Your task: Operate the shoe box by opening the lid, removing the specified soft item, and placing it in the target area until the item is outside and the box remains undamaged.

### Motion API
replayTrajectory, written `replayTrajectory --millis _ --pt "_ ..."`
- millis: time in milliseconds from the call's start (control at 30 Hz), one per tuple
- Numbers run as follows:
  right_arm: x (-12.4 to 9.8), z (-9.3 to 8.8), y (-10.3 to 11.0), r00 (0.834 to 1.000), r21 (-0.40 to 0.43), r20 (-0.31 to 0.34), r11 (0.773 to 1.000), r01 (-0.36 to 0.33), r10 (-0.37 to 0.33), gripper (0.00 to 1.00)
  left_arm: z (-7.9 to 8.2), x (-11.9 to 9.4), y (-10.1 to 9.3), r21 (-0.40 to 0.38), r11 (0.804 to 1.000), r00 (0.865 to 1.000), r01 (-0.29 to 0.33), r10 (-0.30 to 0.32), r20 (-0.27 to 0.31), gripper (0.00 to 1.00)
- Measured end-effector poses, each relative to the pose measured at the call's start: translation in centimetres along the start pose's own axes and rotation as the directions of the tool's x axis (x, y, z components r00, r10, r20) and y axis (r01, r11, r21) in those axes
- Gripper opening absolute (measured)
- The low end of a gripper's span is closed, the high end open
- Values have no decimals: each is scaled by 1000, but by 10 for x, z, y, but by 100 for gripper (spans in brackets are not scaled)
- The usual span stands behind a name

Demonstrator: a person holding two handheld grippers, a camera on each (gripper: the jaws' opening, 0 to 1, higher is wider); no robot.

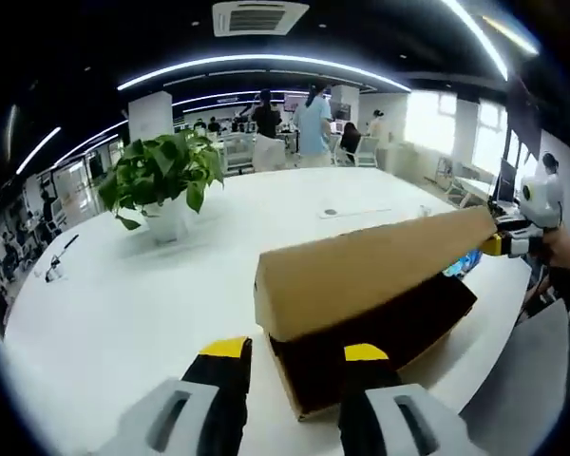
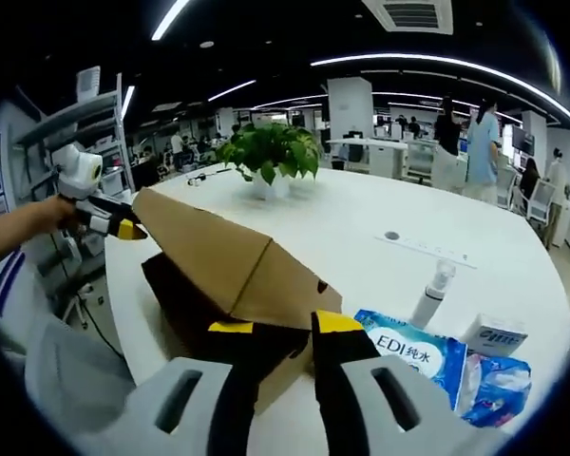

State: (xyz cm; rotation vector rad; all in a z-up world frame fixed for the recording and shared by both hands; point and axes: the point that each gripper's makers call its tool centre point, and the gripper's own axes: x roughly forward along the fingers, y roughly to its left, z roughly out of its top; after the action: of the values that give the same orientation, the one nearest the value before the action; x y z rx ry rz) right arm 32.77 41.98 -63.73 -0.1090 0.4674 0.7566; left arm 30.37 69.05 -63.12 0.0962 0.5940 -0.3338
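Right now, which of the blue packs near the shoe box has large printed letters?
The flat blue pack marked "EDI", lying beside the shoe box; the crumpled blue pack shows none.

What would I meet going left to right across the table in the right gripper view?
Other gripper at the lid's edge → shoe box with lid raised → blue pack → spray bottle → small white box.
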Motion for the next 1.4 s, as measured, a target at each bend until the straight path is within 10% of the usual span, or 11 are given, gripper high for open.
replayTrajectory --millis 633,1400 --pt "1 -16 21 993 -74 -24 991 -113 112 32 -4 -1 -19 106 991 997 79 -79 1 49" --pt "7 -52 45 968 -50 -133 974 -220 211 51 -50 9 -39 63 984 981 165 -156 -117 66"
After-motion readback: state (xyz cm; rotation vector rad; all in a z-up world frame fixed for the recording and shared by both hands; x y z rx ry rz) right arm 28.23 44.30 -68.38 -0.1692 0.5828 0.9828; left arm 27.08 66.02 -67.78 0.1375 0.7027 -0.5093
